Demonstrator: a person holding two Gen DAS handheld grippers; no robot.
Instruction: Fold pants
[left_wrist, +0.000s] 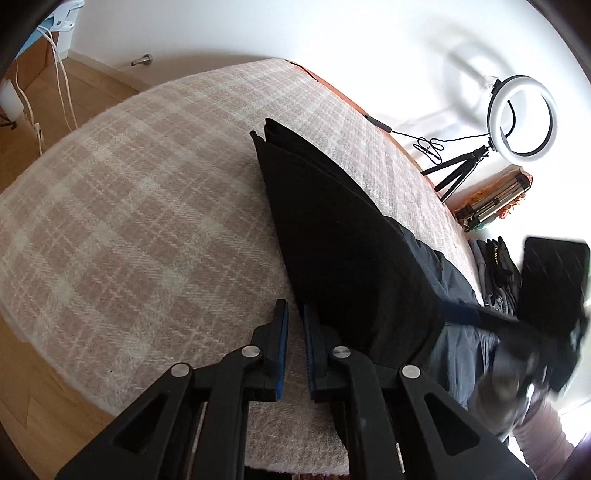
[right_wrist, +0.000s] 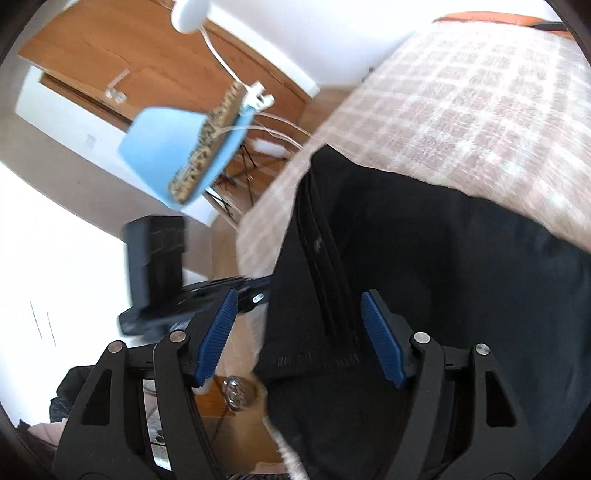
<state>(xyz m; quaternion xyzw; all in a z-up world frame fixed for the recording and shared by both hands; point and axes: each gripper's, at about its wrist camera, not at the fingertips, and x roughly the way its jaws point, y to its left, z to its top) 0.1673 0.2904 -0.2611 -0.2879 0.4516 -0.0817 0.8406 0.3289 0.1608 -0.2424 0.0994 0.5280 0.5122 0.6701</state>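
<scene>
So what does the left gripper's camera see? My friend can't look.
Black pants lie folded on a pink checked blanket. The left gripper sits at their near edge, its fingers slightly apart and holding nothing. A ring light stands behind.

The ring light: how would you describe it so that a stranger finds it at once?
Start at the bed with the pink-and-white checked woollen blanket and look past its far edge to the white wall. There a round white ring light stands on a small black tripod. It is the only glowing circle; the folded tripod beside it lies flat.
</scene>
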